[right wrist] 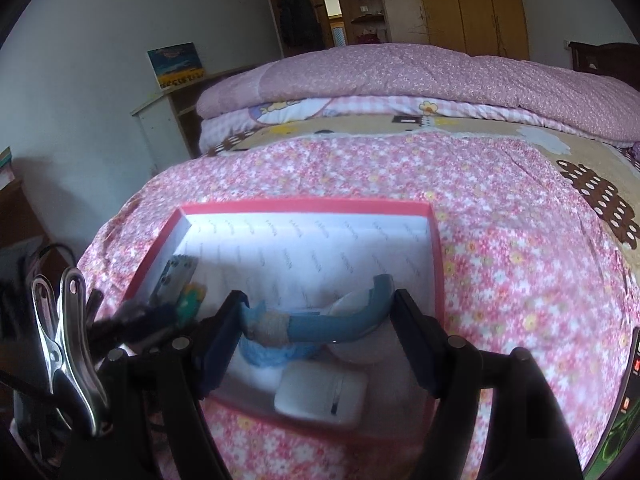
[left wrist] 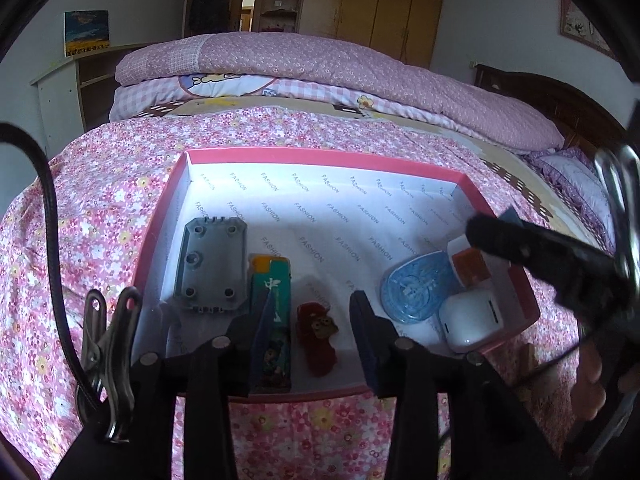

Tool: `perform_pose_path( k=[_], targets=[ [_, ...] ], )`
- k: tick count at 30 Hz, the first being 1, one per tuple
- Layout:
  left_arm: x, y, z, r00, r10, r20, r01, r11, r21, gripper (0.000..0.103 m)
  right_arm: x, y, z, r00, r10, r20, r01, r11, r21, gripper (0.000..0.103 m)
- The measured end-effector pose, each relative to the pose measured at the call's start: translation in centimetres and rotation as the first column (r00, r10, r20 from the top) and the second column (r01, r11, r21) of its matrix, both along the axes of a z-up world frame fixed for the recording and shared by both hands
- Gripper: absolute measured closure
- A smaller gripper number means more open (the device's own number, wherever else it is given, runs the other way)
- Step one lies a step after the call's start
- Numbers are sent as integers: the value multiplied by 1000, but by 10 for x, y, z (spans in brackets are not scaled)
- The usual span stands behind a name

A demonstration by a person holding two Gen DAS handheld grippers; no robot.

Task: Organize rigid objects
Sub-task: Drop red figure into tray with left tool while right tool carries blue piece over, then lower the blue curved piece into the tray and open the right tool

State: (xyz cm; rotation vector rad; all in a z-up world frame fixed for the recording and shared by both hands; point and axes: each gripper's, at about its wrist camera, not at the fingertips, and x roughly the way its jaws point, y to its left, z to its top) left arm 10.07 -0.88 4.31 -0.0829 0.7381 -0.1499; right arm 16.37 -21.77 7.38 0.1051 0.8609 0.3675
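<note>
left wrist view: the left gripper (left wrist: 308, 320) stood spread over the near edge of the pink box (left wrist: 320, 157), its pads apart and pressing on nothing; a small red-brown figurine (left wrist: 318, 330) lay on the box floor between the jaws, free of both. a green lighter (left wrist: 271, 316) lay just beside it at nine o'clock, partly behind the left jaw, and a grey plastic plate (left wrist: 212, 266) at ten o'clock. at three o'clock sat a blue disc (left wrist: 414, 286), a white earbud case (left wrist: 472, 322) and an orange-and-white item (left wrist: 470, 266), crowded in the right corner. right wrist view: the right gripper (right wrist: 316, 330) was pinching a curved blue tool (right wrist: 320, 326) across its wide jaws, held above that same corner. judged step: the figurine was set down and the blue tool was being carried in. the next move would call for lowering the tool onto bare floor at twelve o'clock, clear of the case, before parting the jaws.
</note>
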Motion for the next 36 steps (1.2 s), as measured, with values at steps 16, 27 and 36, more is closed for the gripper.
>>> perform_pose_path(
  k=[16, 27, 36],
  targets=[
    [-3, 1, 1, 1000, 11, -9, -11, 1000, -5, 61, 33, 13, -24, 999, -4, -53, 2, 999, -39, 29],
    [-3, 0, 1, 1000, 12, -9, -12, 1000, -4, 59, 35, 16, -27, 998, 2, -69, -5, 999, -35, 27],
    [-4, 2, 3, 1000, 24, -14, -24, 1000, -7, 58, 31, 20, -21, 999, 11, -47, -13, 999, -39, 20]
  ],
)
